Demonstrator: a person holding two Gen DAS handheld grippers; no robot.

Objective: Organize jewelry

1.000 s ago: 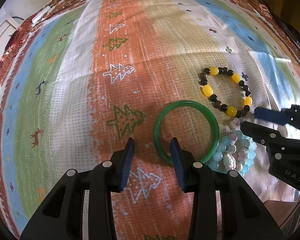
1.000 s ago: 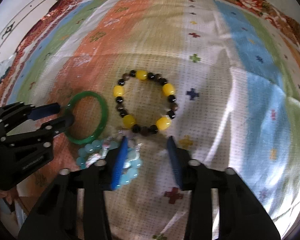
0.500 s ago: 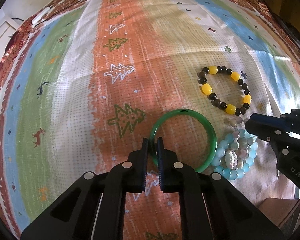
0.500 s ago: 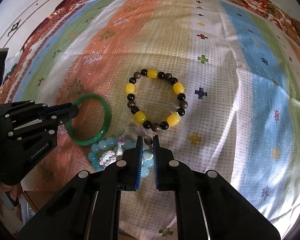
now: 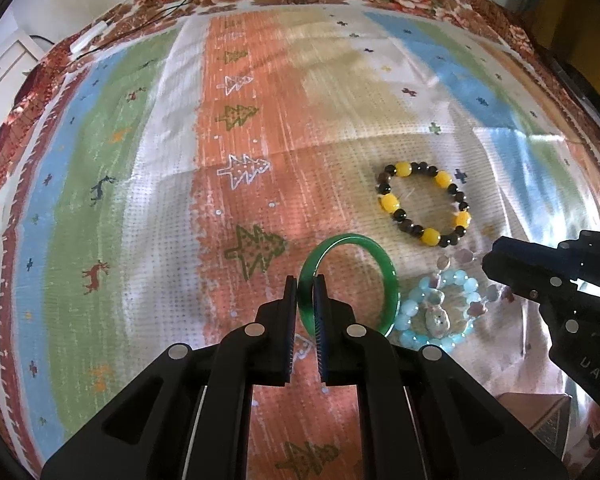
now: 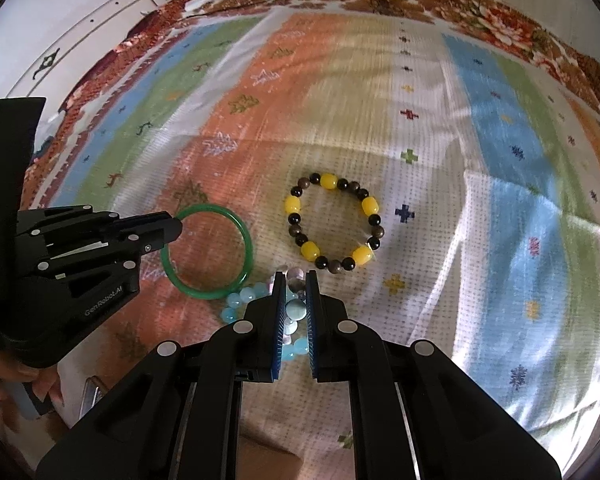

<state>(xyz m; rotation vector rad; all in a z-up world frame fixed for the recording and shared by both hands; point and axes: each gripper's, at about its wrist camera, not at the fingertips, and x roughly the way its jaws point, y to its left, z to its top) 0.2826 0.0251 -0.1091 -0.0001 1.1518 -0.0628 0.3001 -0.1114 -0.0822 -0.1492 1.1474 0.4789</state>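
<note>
A green bangle [image 5: 388, 276] is pinched at its left rim by my left gripper [image 5: 306, 284], which is shut on it; the bangle tilts up on the held side. Right of it lies a pale blue bead bracelet [image 5: 432, 312] with a small charm. My right gripper [image 6: 296, 280] is shut on that bracelet [image 6: 236, 300], with beads showing between its blue pads. A yellow and dark bead bracelet [image 6: 328, 181] lies flat beyond both, untouched. In the right wrist view my left gripper [image 6: 176, 228] holds the bangle [image 6: 248, 248] from the left. In the left wrist view my right gripper [image 5: 490, 260] comes in from the right.
A striped, patterned tablecloth [image 5: 140, 200] with a floral border covers the table. The table's near edge shows at the lower right [image 5: 532, 400]. A white cabinet [image 6: 80, 28] stands beyond the far left corner. A person's hand [image 6: 40, 384] holds the left gripper.
Both grippers went from open to shut: the left on the green bangle's rim, the right on the pale blue beads. Both have since risen a little, tilting the bangle up.
</note>
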